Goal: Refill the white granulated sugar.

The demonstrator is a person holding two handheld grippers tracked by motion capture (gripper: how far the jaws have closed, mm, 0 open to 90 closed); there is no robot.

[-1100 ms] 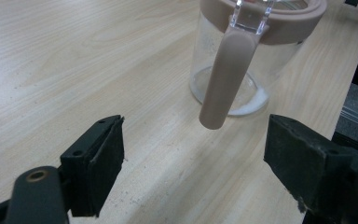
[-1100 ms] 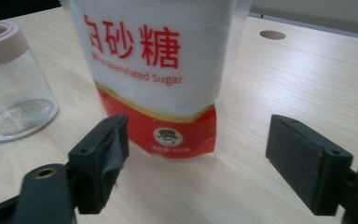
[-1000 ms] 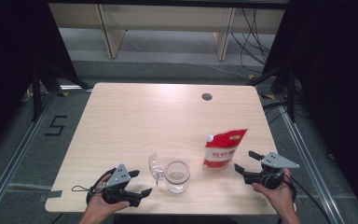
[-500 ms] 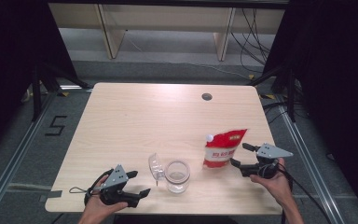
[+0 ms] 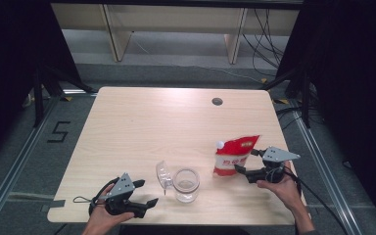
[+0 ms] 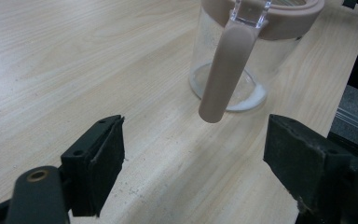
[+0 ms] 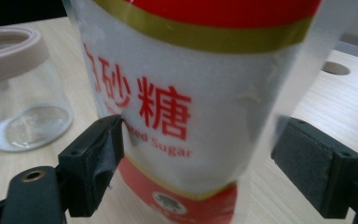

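A red and white sugar pouch [image 5: 234, 155] [image 7: 200, 93] with a white cap stands upright at the table's right front. My right gripper [image 5: 248, 162] [image 7: 196, 163] is open with its jaws on either side of the pouch's lower part, apart from it. A clear glass jar [image 5: 185, 184] [image 6: 242, 56] stands at the front middle, its hinged lid [image 5: 162, 174] swung open to the left and a tan clasp [image 6: 226, 70] hanging down its side. My left gripper [image 5: 144, 193] [image 6: 193, 168] is open, low over the table just left of the jar, with nothing between its jaws.
The wooden table [image 5: 152, 122] has a round cable hole [image 5: 217, 102] at the back right. Its front edge lies close below both hands. Metal rails and cables run along the floor on both sides.
My right gripper has moved left and forward, bringing its open jaws around the sugar pouch. The left gripper has barely shifted.
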